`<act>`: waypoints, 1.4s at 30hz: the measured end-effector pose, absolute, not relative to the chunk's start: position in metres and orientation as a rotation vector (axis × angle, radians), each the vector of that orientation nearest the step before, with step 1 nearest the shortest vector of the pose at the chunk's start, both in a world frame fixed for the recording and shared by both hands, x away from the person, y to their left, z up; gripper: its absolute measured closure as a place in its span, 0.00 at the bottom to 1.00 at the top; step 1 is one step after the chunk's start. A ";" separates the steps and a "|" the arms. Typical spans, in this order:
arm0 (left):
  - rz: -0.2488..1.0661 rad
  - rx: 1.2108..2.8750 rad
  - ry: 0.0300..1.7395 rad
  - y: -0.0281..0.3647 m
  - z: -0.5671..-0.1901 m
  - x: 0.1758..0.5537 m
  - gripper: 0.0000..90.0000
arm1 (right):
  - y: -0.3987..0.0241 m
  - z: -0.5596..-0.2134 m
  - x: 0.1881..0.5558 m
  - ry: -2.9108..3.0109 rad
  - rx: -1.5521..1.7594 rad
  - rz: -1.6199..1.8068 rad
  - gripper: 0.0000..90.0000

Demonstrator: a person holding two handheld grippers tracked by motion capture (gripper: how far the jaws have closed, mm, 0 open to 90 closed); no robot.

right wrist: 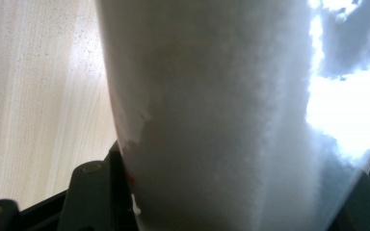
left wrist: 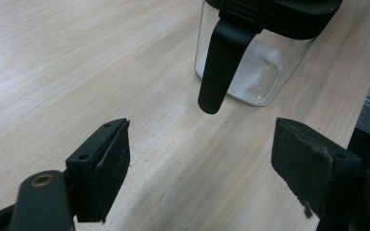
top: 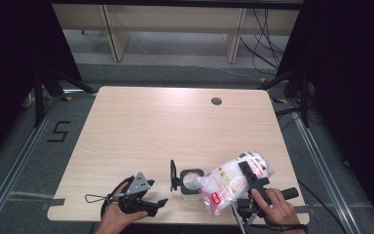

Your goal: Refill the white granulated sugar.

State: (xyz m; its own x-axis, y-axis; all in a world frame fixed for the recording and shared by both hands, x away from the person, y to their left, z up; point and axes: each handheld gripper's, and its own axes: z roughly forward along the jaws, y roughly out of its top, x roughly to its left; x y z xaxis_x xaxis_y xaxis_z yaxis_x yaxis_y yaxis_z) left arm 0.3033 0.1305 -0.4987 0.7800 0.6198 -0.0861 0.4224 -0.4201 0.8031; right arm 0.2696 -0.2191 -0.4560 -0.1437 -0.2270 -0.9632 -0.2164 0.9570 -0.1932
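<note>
A pale wood-grain table with rounded corners stands on a grey floor. A round dark cable hole sits near the table's far edge. Beyond the table stands a light wooden shelf unit; black curtains flank the table, and loose black cables trail beyond its far right corner.

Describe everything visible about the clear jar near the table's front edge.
The jar is clear glass, squarish, standing upright on the wooden table. Its black hinged lid is flipped open to its left, a black latch hanging down the side. A little white powder lies inside. The tilted bag of white granules points its corner at the open mouth.
</note>
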 end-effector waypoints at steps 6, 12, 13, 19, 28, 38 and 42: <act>0.278 2.076 0.782 0.130 -0.499 0.303 0.23 | -0.220 -0.456 0.270 1.719 -0.342 0.000 0.46; 0.278 2.076 0.780 0.130 -0.499 0.303 0.23 | -0.220 -0.457 0.272 1.698 -0.354 0.022 0.46; 0.277 2.076 0.782 0.130 -0.499 0.303 0.23 | -0.220 -0.456 0.270 1.720 -0.340 0.002 0.46; 0.279 2.070 0.766 0.130 -0.499 0.304 0.23 | -0.220 -0.455 0.269 1.686 -0.355 -0.024 0.46; 0.281 2.072 0.760 0.131 -0.499 0.304 0.23 | -0.219 -0.456 0.269 1.702 -0.342 0.001 0.46; 0.277 2.070 0.782 0.131 -0.498 0.303 0.23 | -0.220 -0.454 0.271 1.680 -0.381 0.004 0.46; 0.261 2.052 0.785 0.130 -0.499 0.303 0.23 | -0.220 -0.454 0.270 1.686 -0.369 0.000 0.46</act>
State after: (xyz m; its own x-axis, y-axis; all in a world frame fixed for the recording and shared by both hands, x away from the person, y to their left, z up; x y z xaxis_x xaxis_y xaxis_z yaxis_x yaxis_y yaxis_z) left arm 0.3028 0.1299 -0.4988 0.7768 0.6203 -0.1091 0.4313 -0.3977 0.8098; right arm 0.2696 -0.2196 -0.4535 -0.1019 -0.2411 -0.9651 -0.2406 0.9474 -0.2112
